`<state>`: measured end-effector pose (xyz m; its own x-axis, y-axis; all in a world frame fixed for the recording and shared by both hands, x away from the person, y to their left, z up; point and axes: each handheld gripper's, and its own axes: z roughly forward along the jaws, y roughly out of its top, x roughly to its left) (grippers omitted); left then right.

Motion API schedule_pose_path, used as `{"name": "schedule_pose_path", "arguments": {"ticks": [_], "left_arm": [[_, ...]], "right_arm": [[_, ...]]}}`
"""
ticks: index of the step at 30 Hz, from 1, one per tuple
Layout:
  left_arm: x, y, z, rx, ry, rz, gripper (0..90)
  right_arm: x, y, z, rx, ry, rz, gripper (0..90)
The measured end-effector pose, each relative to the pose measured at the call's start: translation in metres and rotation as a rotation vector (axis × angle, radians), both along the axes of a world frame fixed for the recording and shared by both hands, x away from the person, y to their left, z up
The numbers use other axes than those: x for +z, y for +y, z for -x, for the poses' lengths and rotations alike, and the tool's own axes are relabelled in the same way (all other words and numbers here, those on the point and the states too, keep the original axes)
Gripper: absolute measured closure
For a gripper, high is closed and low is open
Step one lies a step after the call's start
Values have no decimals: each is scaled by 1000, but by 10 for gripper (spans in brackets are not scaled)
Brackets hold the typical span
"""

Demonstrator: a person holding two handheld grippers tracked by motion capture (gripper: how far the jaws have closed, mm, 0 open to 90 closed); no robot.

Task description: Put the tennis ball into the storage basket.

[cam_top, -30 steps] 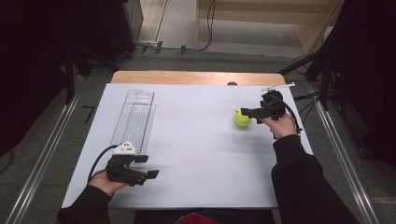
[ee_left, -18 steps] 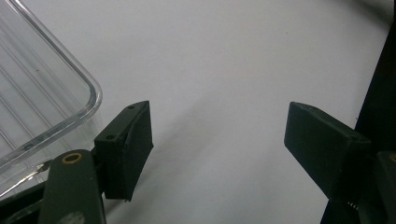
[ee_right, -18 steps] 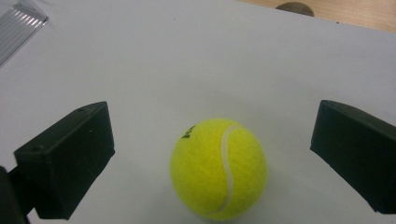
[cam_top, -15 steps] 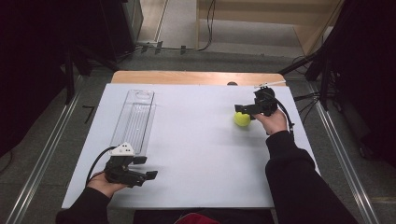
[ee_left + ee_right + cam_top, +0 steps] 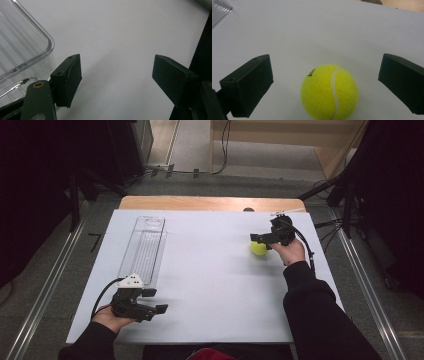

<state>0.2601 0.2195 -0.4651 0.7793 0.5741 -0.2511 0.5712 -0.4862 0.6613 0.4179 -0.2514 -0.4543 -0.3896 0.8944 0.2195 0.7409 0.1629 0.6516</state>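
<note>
**Tennis ball between spread jaws, far right of the table**

High view. One white table sheet (image 5: 210,285), its far edge backed by a strip of bare wood. One yellow tennis ball (image 5: 258,248) on the sheet's far right part, well inside the right edge. Right gripper (image 5: 256,238) directly over and just behind the ball, held in the right hand (image 5: 289,251). One clear plastic tray (image 5: 144,249), long and narrow, along the left side, lengthwise away from the near edge. Left gripper (image 5: 156,302) low at the near left corner, just beside the tray's near end, in the left hand (image 5: 111,319). Wide bare sheet between tray and ball; open room also toward the near edge.

Left gripper view. Two black jaws spread wide, released, nothing between them but bare white sheet. One rounded corner of the clear plastic tray (image 5: 23,50) at upper left, just beside the left-hand jaw; contact not resolvable.

Right gripper view. Two black jaws wide apart, unclenched, grasping nothing. One tennis ball (image 5: 329,92) resting on the sheet midway between them, clear gaps on both sides. Bare sheet beyond the ball up to the wooden far edge.
</note>
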Motion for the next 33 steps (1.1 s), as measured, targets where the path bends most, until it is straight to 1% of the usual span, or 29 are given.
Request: {"name": "schedule_pose_path", "arguments": {"ticks": [6,11,15,18,20,26,27,33], "left_arm": [[0,0,0,2,0,4,243],[1,0,1,-4,-6,0,244],[1,0,1,-4,-8,3,244],[1,0,1,-5,-8,2,244],[1,0,1,-4,-10,3,244],[1,0,1,-7,-8,2,244],[1,0,1,-7,-6,2,243],[1,1,2,-2,-13,4,244]], "right_arm": [[-5,4,0,11,10,16,0],[-10,6,-1,3,33,20,0],[-14,5,0,-2,29,19,0],[-19,4,-1,-9,44,16,0],[-21,4,-1,-19,46,19,0],[-29,4,-2,-21,67,20,0],[-30,4,-2,-23,74,21,0],[-33,7,-3,-21,81,39,0]]}}
